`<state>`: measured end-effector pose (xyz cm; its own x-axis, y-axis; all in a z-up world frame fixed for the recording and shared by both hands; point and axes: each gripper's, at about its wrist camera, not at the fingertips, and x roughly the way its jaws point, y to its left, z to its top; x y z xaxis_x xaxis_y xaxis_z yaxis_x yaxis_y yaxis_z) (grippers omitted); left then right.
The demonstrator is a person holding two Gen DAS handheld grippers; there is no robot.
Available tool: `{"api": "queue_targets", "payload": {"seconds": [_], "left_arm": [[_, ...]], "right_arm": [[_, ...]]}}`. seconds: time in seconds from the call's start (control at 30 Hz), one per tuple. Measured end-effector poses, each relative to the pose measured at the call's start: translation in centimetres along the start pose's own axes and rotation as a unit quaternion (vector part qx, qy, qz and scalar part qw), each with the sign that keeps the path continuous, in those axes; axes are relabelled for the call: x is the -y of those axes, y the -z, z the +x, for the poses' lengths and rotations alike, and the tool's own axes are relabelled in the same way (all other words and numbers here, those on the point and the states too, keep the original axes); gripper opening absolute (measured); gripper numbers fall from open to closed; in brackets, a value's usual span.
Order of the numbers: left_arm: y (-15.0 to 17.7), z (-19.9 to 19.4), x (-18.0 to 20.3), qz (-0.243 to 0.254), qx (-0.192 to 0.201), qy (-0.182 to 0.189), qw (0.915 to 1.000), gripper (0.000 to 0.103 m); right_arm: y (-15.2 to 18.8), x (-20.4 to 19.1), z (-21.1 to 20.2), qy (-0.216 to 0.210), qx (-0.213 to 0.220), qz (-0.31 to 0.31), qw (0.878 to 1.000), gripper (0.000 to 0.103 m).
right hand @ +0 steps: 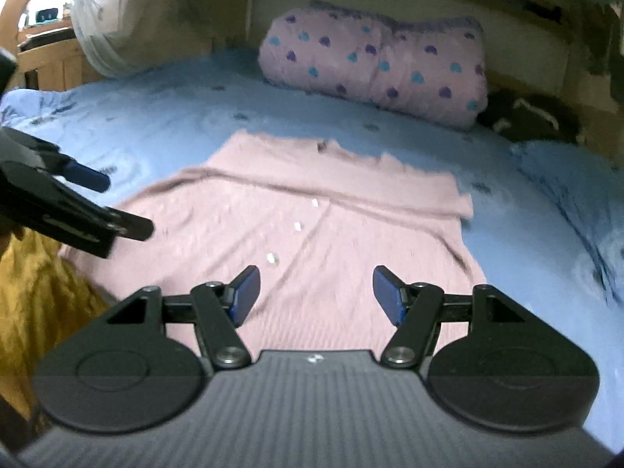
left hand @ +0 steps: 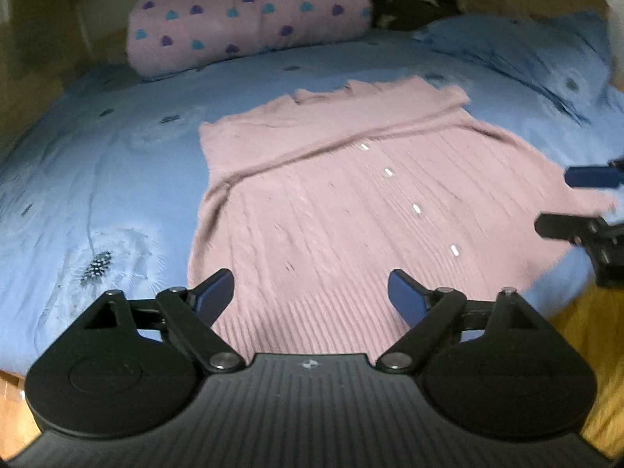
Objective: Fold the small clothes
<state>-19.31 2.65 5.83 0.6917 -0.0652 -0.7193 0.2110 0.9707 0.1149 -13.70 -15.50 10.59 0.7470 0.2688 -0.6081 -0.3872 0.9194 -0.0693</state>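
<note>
Blue bedsheet [left hand: 97, 163] across most of both views, dotted with dark motifs. Upper centre of the left wrist view: a rolled pink quilt [left hand: 249, 15] with purple and teal hearts. Beside it, upper right, a dark bundle [left hand: 417, 4], too blurred to identify. A blue pillow [left hand: 526, 54] at the right edge. Nothing lying on top of the garment. Pink knitted cardigan [left hand: 331, 202] spread flat mid-frame, a line of pale buttons down its front, one sleeve folded across the chest. Left gripper [left hand: 312, 296] tilted down over the cardigan's hem, jaws spread wide, nothing between them. Right gripper [right hand: 316, 292] likewise angled down over the hem, jaws parted, empty. Yellow cloth [right hand: 35, 304] at lower left of the right wrist view.
</note>
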Motion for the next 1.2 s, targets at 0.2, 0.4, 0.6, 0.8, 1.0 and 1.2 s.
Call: {"api": "queue_targets", "payload": {"seconds": [0.2,0.4,0.6,0.8,1.0,1.2], "left_arm": [[2.0,0.3,1.3,0.029,-0.027,0.036,0.9986,0.092],[3.1,1.6,1.8,0.046,-0.049,0.025,0.9974,0.092],[3.6,3.5,2.1,0.068,-0.055,-0.017,0.996,0.092],[3.5,3.8,2.0,0.071,-0.043,-0.021,0.9963,0.092],[3.3,3.6,2.2,0.067,-0.026,-0.02,0.9972,0.092],[2.6,3.5,1.8,0.058,-0.009,-0.029,0.9979,0.092]], "right_arm": [[2.9,0.3,-0.2,0.028,-0.045,-0.007,0.999,0.066],[4.4,0.0,0.0,0.05,-0.074,-0.03,0.996,0.066],[5.5,-0.4,0.9,0.058,-0.091,-0.045,0.993,0.066],[5.5,-0.6,1.1,0.064,-0.085,-0.048,0.993,0.066],[5.2,-1.0,1.8,0.075,-0.088,-0.068,0.991,0.066],[4.8,-1.9,2.1,0.081,-0.093,-0.098,0.987,0.066]]}}
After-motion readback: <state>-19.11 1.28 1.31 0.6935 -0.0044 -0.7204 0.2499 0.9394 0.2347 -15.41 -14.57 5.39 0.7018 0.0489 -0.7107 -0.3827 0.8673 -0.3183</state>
